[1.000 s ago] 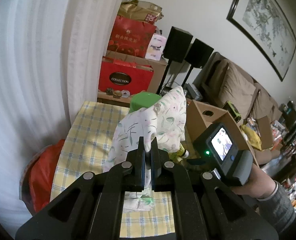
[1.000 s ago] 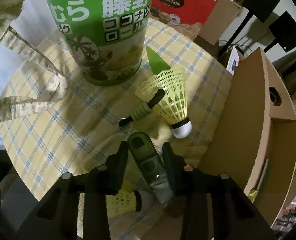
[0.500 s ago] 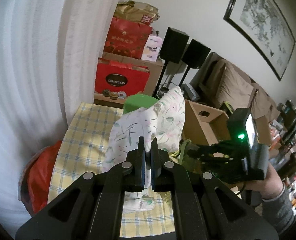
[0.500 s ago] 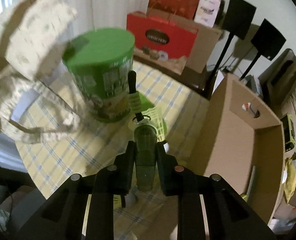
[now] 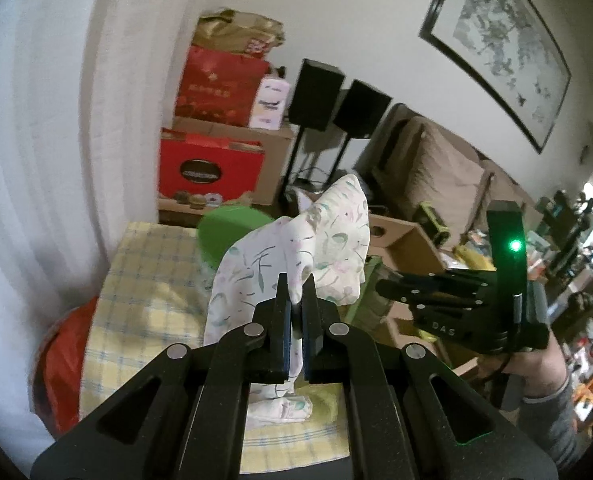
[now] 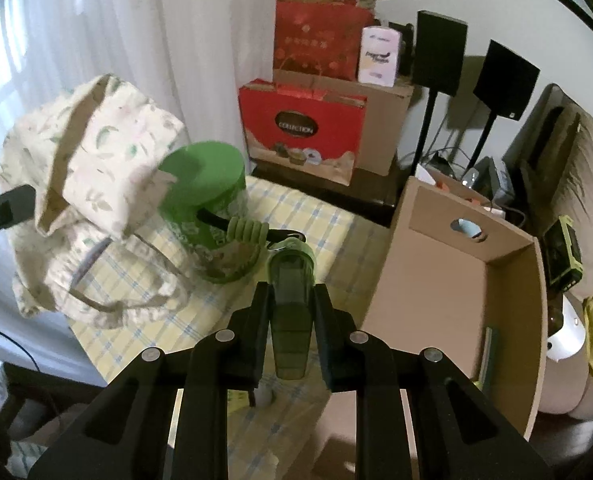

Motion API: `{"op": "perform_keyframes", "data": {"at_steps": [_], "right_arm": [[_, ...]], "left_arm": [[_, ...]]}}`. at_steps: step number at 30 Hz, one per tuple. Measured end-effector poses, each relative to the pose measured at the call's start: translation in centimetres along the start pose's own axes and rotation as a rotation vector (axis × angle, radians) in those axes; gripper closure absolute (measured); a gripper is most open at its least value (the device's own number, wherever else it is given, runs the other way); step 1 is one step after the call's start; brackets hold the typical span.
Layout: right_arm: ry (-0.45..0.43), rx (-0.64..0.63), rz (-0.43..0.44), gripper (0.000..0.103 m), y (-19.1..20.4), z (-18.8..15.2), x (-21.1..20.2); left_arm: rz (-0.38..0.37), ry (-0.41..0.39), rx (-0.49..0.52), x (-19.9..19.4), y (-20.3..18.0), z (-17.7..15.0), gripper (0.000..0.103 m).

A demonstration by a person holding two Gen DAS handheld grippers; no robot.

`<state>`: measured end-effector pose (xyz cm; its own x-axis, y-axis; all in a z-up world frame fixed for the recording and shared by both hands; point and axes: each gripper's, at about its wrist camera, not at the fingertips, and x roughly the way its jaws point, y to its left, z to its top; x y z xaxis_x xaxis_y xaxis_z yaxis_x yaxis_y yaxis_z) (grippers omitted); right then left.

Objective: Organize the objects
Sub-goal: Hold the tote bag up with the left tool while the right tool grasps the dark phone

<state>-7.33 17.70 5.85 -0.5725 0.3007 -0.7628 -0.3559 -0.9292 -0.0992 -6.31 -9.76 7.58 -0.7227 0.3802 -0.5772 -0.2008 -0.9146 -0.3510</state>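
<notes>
Desk: Change since a second ago?

Field: Right gripper [image 6: 290,300] has risen off the bench [image 6: 308,216]; it was low over the checked cloth beside a yellow shuttlecock, and now rides level with the green canister [image 6: 206,200], carrying the green tool [image 6: 290,280] clear of the surface; the strap [image 6: 248,232] swings out toward the canister.

Desk: Poses?

Field: Right hand [image 5: 536,356] comes in from the right, gripper horizontal, beside the open cardboard box [image 6: 456,272]; left gripper [image 5: 294,300] points forward over the bench.

Desk: Grips?

Field: Right jaws part-closed, clamped on the tool's body; left jaws nearly together, pinching the floral cloth bag [image 5: 292,256], which hangs lifted in front of the canister.
</notes>
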Motion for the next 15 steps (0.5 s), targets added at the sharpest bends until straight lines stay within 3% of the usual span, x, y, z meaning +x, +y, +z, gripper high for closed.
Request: {"op": "perform_keyframes", "data": {"at_steps": [8,15], "right_arm": [[-0.046,0.061,0.0,0.083,-2.7,-0.1,-3.8],[-0.065,0.116,-0.045,0.083,-6.1,-1.0,-6.7]], "left_arm": [[-0.04,-0.028,0.092,-0.7,-5.4,2.0,0.099],[-0.123,-0.019,0.109,-0.3,-10.1,3.9,0.099]]}}
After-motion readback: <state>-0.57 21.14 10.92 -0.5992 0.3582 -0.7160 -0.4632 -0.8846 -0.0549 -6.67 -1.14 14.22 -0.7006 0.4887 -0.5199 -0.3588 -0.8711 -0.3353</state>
